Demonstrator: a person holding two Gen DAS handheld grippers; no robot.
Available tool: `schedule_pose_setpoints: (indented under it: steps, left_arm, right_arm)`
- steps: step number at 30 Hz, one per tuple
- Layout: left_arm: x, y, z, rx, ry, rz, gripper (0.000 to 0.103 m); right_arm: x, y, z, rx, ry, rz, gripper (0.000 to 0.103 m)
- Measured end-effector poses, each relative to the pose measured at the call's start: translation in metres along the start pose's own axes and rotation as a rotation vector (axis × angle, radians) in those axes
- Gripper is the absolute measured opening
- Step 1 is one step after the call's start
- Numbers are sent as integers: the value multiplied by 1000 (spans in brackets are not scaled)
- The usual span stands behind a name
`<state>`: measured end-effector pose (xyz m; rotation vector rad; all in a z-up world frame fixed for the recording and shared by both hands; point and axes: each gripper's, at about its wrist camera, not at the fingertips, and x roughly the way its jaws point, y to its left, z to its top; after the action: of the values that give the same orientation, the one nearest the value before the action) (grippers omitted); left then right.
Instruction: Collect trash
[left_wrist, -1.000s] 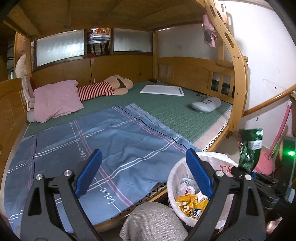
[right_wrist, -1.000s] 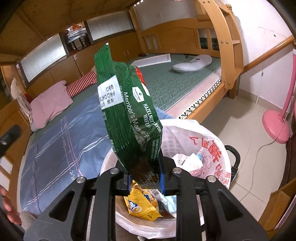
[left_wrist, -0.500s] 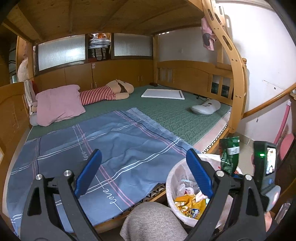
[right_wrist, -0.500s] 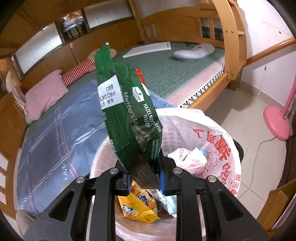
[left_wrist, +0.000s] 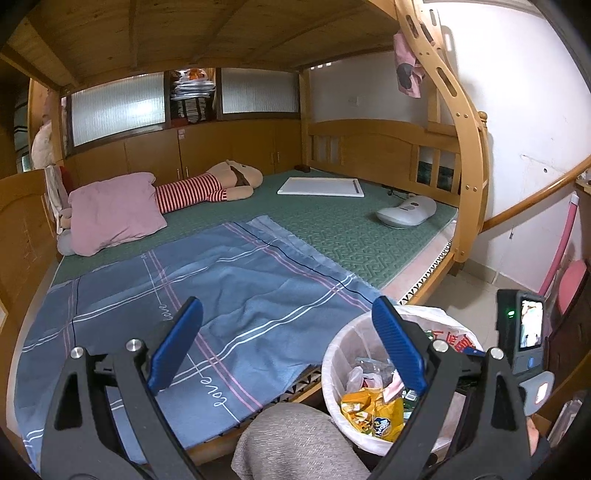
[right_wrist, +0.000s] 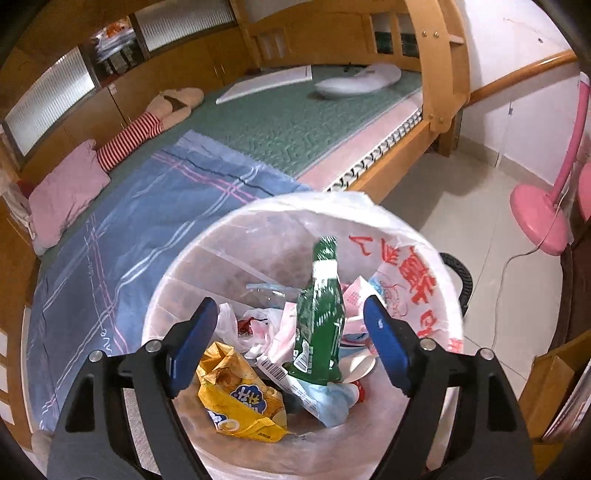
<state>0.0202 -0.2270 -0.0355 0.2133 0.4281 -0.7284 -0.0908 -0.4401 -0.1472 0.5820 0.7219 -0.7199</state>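
The right wrist view looks down into the white bin (right_wrist: 177, 280), which has a thin plastic bag (right_wrist: 413, 266) as its liner and stands right beside the bed (right_wrist: 295, 122); the right gripper (right_wrist: 286, 325) hangs over the open top, and its jaws have just been opening; now they stand wide apart with nothing pressed between the blue pads; the green wrapper (right_wrist: 319, 317) sits between them but touches neither one, and it stands up on the pile inside the bin, so I think it has been let go and is dropping in or has just landed; under it lie a yellow snack bag (right_wrist: 240, 395), some white paper and other scraps, so a fair bit of trash is already in; in the left wrist view the left gripper (left_wrist: 291, 347) points over the blue sheet (left_wrist: 221, 288), and its jaws are wide apart too and hold nothing; the bin (left_wrist: 336, 354) shows at the lower right there, with someone's grey knee (left_wrist: 291, 439) just next to it; on the bed I can see a pink pillow (left_wrist: 114, 210), a striped doll (left_wrist: 207, 188), a white board (left_wrist: 321, 186) and a white gadget (left_wrist: 406, 212), but none of these looks like trash to me; so this piece seems done, and I cannot tell if more trash waits somewhere out of sight.
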Motion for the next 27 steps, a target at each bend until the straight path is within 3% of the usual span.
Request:
schedule_pose_setpoints:
  steps: [4, 13, 27]
  left_arm:
    - [-3, -8, 3, 11, -13, -14, 95]
    - [-15, -24, 8, 15, -39, -77, 100]
    - [-48, -58, 7, 95, -88, -151, 100]
  right_arm:
    - [-29, 0, -1, -9, -83, -27, 80]
    - [-120, 0, -10, -27, -350, -158, 95]
    - [-190, -21, -27, 132, -557, -393, 100]
